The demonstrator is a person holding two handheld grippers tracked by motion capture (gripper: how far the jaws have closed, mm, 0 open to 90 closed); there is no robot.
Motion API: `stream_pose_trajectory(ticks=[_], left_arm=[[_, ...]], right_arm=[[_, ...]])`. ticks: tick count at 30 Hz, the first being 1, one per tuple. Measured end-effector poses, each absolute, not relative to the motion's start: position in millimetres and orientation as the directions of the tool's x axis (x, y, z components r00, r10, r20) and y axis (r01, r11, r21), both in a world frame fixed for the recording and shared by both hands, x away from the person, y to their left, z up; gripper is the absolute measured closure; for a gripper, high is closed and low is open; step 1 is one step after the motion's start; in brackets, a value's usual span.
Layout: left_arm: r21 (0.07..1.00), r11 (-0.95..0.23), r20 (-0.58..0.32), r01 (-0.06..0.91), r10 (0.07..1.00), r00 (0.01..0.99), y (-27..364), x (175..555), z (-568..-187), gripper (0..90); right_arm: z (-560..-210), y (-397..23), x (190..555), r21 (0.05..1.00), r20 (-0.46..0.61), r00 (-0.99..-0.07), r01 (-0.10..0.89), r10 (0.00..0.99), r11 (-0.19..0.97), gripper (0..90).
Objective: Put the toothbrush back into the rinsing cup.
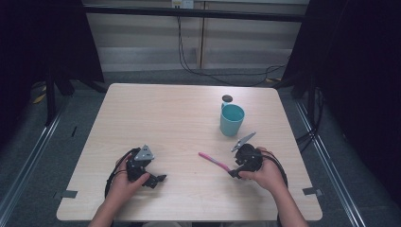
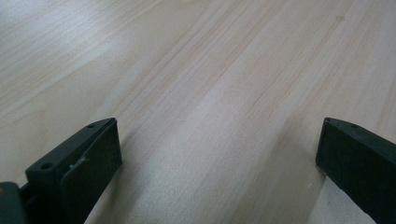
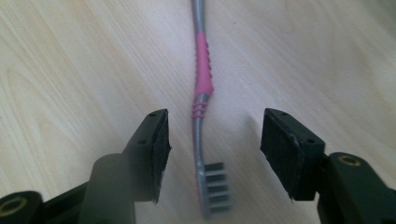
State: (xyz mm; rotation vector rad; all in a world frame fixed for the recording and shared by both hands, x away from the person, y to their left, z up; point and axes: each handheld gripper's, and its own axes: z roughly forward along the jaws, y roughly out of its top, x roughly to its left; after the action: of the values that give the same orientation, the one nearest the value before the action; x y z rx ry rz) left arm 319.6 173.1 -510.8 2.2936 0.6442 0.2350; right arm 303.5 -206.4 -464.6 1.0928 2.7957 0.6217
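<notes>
Pink and grey, the toothbrush lies flat on the pale wooden bench, and the right tongs straddle it: one black pad on either side of the neck, just above the bristle head, with clear bench showing between each pad and the handle. So the jaws stand about half open and grip nothing; the brush runs straight up the gap between them, head nearest the camera, pink grip farther off.

From the high view the toothbrush sits right of the bench's middle, slanting toward the right tongs, whose tips meet its lower end. The right hand wraps the tool from the near right, wrist angled in toward the centre (the grey plate on top tilts up toward the cup).

Over on the near left, the left tongs are spread wide, the two black jaws far apart with only bare wood between them, holding nothing. In the high view the left tongs point right and rest low by the bench, the left hand cupped behind them.

The teal cup stands upright beyond the right hand, well apart from the brush; its inside looks empty. A small dark round thing lies just behind it.
</notes>
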Motion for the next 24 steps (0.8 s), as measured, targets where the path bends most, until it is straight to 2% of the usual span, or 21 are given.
stream_pose_trajectory(ticks=[8, 15, 24], left_arm=[[0.697, -0.608, -0.019, 0.38, 0.513, 0.858, 173, 320, -511, 0.0], [0.697, -0.609, -0.019, 0.379, 0.513, 0.858, 173, 320, -511, 0.0], [0.697, -0.608, -0.02, 0.38, 0.513, 0.858, 173, 320, -511, 0.0]], right_arm=[[-464, -192, 310, 0.349, 0.063, -0.76, 0.624, 0.646, 0.7, 50.4], [-467, -180, 317, 0.3, 0.08, -0.771, 0.623, 0.632, 0.723, 61.1], [-466, -168, 324, 0.244, 0.078, -0.774, 0.626, 0.629, 0.74, 66.3]])
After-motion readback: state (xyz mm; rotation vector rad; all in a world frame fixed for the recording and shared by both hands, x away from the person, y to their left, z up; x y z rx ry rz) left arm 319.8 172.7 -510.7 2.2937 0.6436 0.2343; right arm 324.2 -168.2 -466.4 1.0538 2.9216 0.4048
